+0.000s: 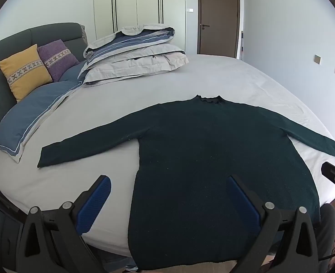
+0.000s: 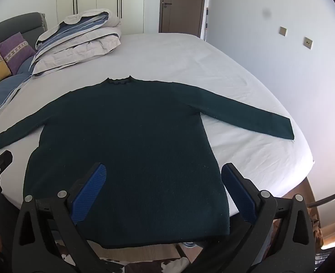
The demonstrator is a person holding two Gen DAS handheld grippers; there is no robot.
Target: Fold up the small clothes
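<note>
Knit sweater [image 1: 213,147] flat on smooth bedsheet [image 1: 99,118], sleeves spread wide.

A bed [image 1: 126,104] covered with a pale grey sheet carries a dark green sweater [image 1: 201,150] spread flat, sleeves stretched out to both sides, hem hanging over the near edge. Toward the dark headboard [image 1: 53,33] lie a folded duvet [image 1: 135,52], a blue pillow [image 1: 30,111], a yellow cushion [image 1: 24,70] and a purple cushion [image 1: 58,59].
</note>
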